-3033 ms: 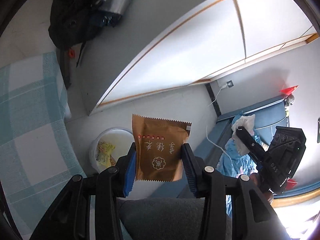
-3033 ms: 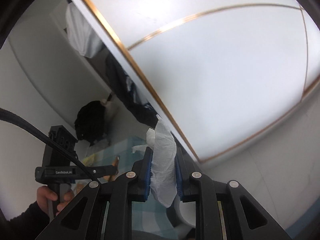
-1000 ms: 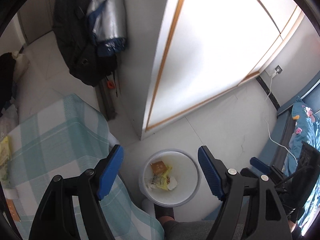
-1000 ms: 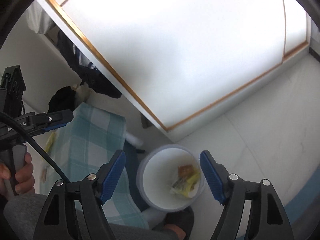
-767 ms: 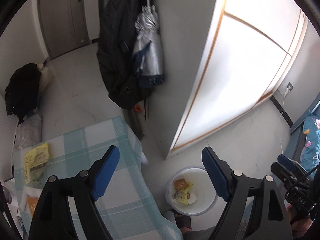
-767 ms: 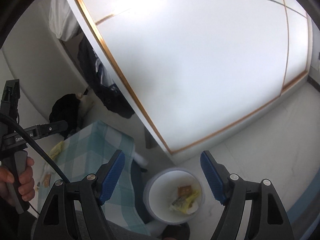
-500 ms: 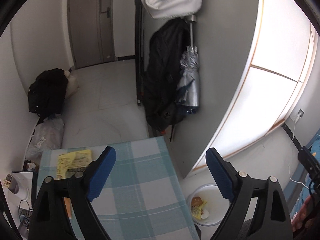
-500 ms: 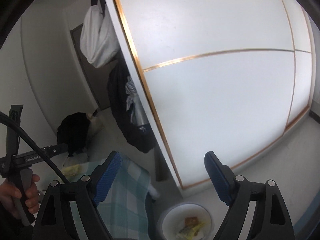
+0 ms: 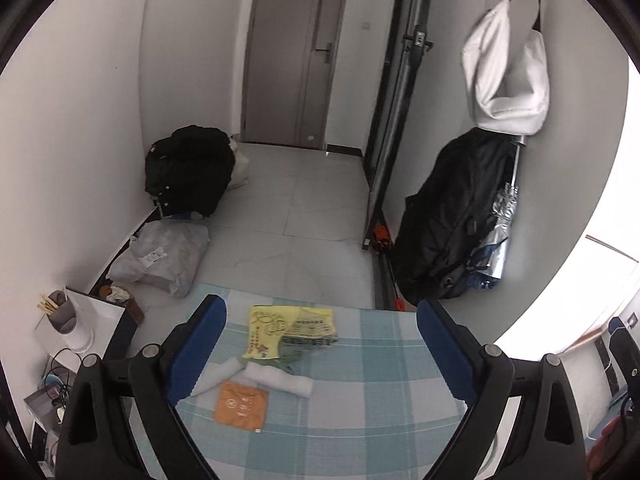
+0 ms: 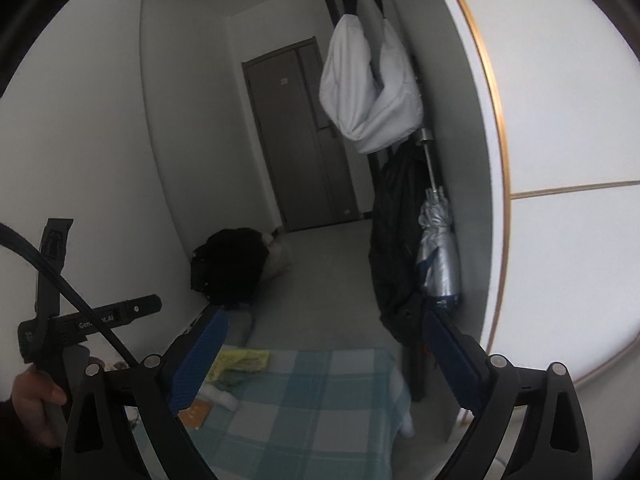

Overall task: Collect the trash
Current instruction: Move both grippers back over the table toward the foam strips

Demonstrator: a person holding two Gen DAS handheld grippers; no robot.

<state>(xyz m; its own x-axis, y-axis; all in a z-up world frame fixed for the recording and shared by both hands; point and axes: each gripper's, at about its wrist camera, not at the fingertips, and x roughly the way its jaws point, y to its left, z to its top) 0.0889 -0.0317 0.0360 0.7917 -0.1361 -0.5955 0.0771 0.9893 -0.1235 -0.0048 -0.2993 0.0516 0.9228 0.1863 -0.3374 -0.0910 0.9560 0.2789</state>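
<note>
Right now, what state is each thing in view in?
Left hand-held gripper: open, empty.
Right hand-held gripper: jaws opening, empty.
Orange wrapper: flat on checked tablecloth.
Yellow wrapper: lying flat.
White tissue: crumpled beside orange wrapper.
Grey door: closed.
Umbrella: folded, hanging.

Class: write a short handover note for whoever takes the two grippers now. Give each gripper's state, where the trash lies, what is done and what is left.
Left gripper: open, empty.
Right gripper: jaws opening, nothing between them.
Both point over the checked table.
Trash on the table: yellow wrapper, printed wrapper beside it, white tissue, orange packet.
Done: cannot tell; the bin is not in view.
Left: pick up all four pieces and bin them.
</note>
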